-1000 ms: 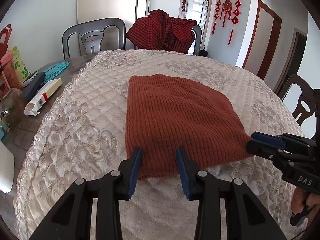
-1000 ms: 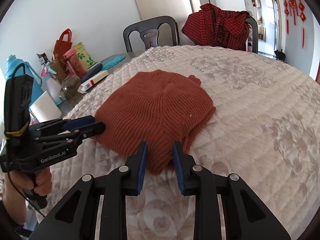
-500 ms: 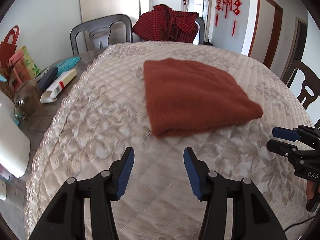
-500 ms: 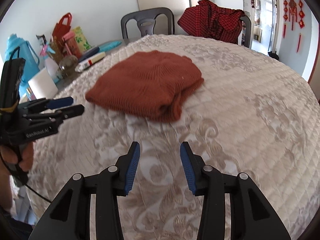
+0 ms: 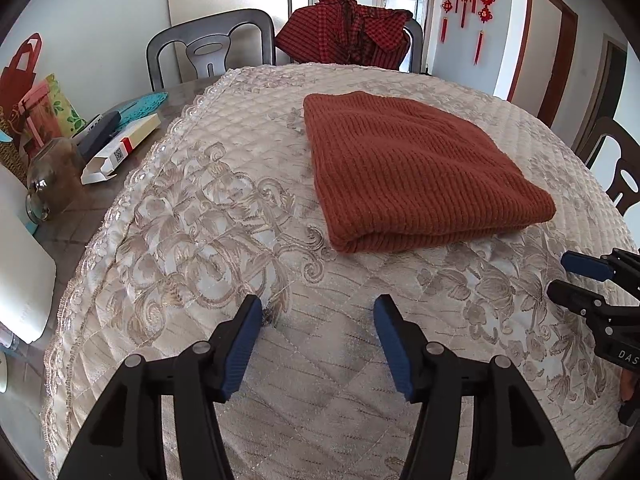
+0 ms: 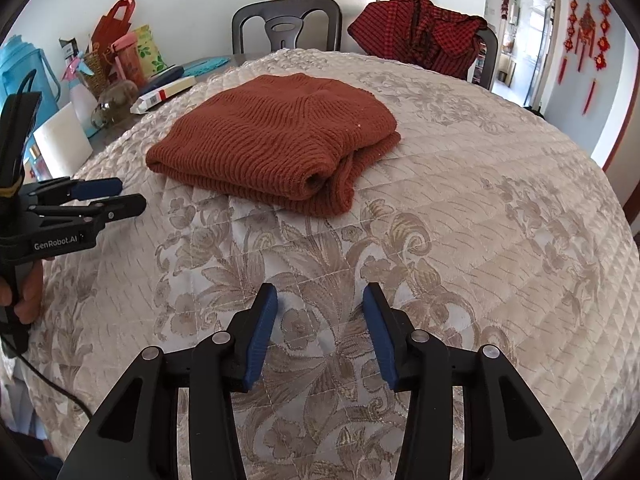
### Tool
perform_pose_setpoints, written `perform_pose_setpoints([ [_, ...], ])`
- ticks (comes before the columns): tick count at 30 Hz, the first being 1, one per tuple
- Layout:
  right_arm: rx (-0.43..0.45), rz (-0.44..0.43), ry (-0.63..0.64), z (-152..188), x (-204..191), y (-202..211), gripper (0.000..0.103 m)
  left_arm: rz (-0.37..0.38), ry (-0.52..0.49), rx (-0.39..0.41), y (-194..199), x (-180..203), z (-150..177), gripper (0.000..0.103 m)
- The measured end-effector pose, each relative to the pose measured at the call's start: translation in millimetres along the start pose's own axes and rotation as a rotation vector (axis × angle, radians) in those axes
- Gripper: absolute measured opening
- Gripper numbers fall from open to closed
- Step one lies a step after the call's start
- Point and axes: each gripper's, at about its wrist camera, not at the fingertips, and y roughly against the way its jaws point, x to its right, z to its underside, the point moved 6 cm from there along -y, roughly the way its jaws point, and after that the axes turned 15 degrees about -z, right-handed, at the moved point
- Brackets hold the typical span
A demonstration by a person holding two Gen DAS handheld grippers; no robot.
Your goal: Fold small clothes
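One folded sweater [image 5: 416,168], two grippers, two chairs.

Black fingers [image 5: 244,344], ribbed blue pads [image 6: 262,336]

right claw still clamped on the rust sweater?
No: the right claw, jaws opening, frames only bare tablecloth, short of the folded sweater.

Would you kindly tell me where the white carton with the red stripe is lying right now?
The white carton lies on the bare tabletop left of the quilted cloth in the left wrist view, between a dark case and a glass jar.
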Motion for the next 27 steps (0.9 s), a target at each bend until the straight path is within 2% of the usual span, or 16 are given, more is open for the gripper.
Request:
perform_pose_setpoints([
  [27,0.001,-0.002,-0.002,-0.2,0.2,-0.2,0.046,-0.003,-0.006,-0.001,-2.5,0.4,-0.1,0.069],
])
